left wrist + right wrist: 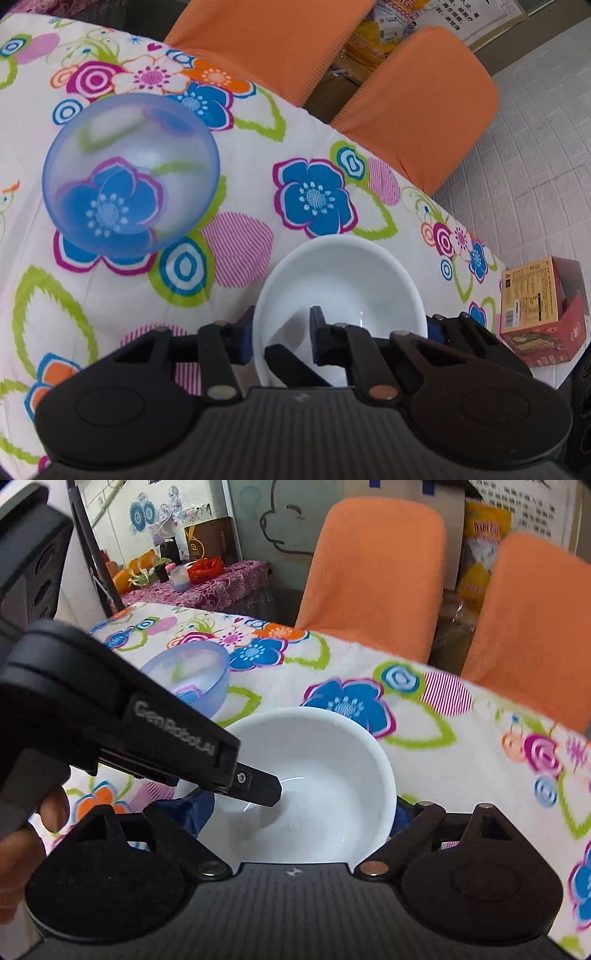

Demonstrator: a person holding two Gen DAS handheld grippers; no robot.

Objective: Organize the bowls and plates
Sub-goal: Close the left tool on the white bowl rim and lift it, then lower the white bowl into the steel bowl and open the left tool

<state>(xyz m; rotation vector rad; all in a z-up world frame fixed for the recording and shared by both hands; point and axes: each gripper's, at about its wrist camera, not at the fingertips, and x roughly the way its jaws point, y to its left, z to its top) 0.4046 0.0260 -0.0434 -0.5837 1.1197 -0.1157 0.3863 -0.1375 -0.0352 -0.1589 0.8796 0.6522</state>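
My left tongs (282, 334) pinched the white bowl's (343, 273) near rim; my right tongs (301, 814) straddled it, spread wide. It sat on the floral tabletop (314, 147) near a translucent blue bowl (129, 173). Two orange chairs (373, 572) stood beyond.

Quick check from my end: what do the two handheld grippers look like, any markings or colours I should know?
Both are matte black plastic. The left gripper has a ribbed body, rounded teardrop side lobes, metal pivot pins, one silver and one copper-coloured, and blue pads on its fingers. Seen from the right wrist camera, its side reads "GenRobot.AI" in grey lettering. The right gripper has the same build. No cables or sleeves show.
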